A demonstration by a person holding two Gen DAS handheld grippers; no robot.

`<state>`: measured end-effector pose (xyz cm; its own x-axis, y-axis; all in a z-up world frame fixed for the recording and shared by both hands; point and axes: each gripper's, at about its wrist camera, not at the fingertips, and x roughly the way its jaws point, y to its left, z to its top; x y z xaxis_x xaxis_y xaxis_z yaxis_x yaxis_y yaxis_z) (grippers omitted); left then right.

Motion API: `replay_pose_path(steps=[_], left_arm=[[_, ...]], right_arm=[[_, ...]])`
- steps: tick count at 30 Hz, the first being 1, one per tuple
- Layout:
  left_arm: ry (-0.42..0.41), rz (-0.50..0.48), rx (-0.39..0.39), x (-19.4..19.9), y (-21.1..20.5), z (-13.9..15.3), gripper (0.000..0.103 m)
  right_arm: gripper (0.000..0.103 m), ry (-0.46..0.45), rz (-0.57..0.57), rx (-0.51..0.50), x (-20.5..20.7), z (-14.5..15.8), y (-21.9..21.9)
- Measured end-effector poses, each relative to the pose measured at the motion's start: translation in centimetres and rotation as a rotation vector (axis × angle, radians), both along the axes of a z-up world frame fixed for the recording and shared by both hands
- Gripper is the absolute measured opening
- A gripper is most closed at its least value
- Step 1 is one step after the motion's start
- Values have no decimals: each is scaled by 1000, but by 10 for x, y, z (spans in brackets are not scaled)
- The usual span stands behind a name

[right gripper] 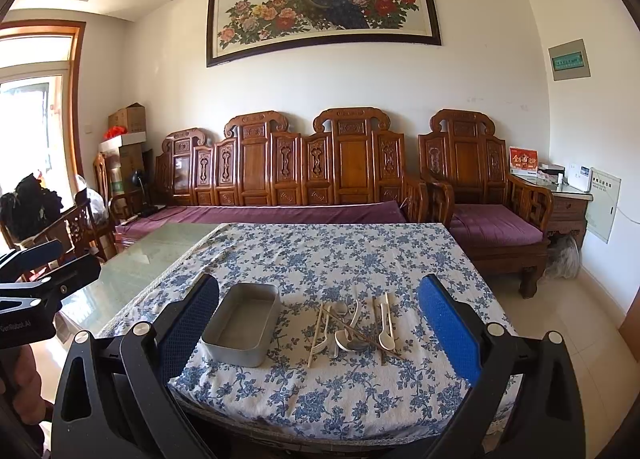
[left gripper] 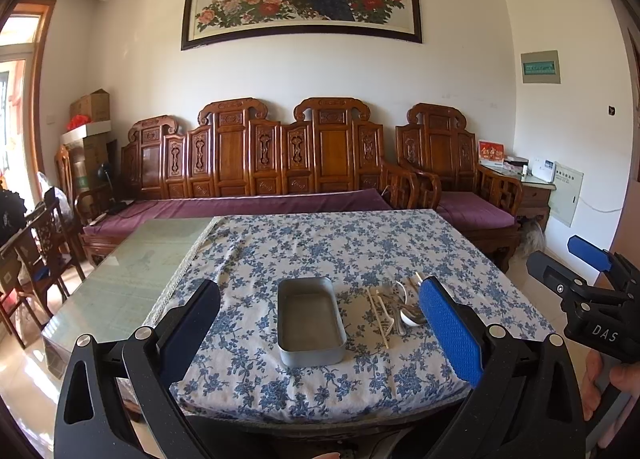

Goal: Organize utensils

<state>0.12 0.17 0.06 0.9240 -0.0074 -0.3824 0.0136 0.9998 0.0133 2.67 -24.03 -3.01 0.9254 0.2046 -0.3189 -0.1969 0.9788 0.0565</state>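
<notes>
- Here, my left tongs [left gripper: 320,335] fill the bottom of the left wrist frame, spread wide and grasping nothing.
- My right tongs [right gripper: 320,333] sit low in the right wrist frame, likewise released.
- The metal tray [right gripper: 243,324] lies lower centre on the flowered cloth [right gripper: 320,255] of the bench.
- Just right of it, apart, the utensils [right gripper: 352,325] lie in a loose pile: spoons, fork, chopsticks.
- Behind, a carved wooden sofa [right gripper: 288,171], with a peacock painting [right gripper: 320,3] at upper centre.
</notes>
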Motion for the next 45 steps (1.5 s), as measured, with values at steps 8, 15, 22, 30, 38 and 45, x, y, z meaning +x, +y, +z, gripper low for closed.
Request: replay_pose_path(steps=[8, 15, 22, 30, 38, 45], left_arm=[[-3, 0, -6, -1, 0, 0, 96], [-5, -1, -6, -2, 0, 1, 96], [-11, -7, -5, -7, -2, 6, 96], [-14, -9, -4, -10, -3, 9, 96], [-17, -9, -4, -10, -4, 10, 96], [-18, -11, -4, -11, -4, 11, 96]], right_arm=[[101, -6, -2, -1, -2, 5, 1], [101, -11, 0, 2, -5, 8, 1], [101, -15, 5, 6, -7, 7, -2], [101, -16, 7, 5, -8, 7, -2], [101, -17, 7, 5, -8, 7, -2], [101, -18, 7, 6, -8, 8, -2]])
